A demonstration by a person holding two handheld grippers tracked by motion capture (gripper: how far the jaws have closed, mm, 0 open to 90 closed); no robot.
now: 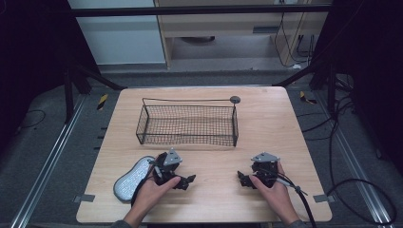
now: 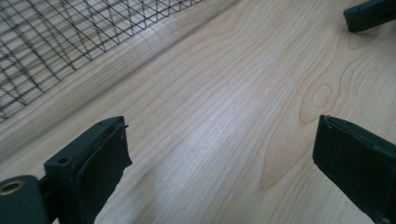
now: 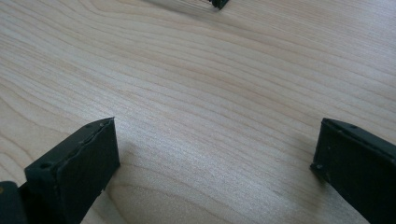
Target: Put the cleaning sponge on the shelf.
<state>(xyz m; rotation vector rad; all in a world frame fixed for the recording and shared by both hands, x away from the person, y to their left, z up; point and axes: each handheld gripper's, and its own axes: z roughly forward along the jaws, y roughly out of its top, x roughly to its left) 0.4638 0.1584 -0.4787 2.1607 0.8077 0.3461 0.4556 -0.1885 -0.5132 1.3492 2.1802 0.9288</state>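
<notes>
A black wire basket (image 1: 186,137) stands empty at the middle back of the wooden table (image 1: 271,128); its mesh wall (image 2: 51,42) fills the upper left of the left gripper view. A grey oval textured pad (image 1: 131,177) lies at the front left, just beside the person's left hand. My left gripper (image 1: 185,171) (image 2: 222,123) rests low over the table right of the pad, open wide, with bare wood between its jaws. My right gripper (image 1: 245,173) (image 3: 217,123) faces it from the front right, also open and holding nothing. Each gripper view catches a jaw tip of the other gripper (image 2: 369,14) (image 3: 218,3).
A thin wire handle with a small grey disc (image 1: 235,99) runs along the basket's back rim. Bare wood lies between the two grippers and in front of the basket. A black cable (image 1: 304,204) trails from the right gripper off the table's front edge.
</notes>
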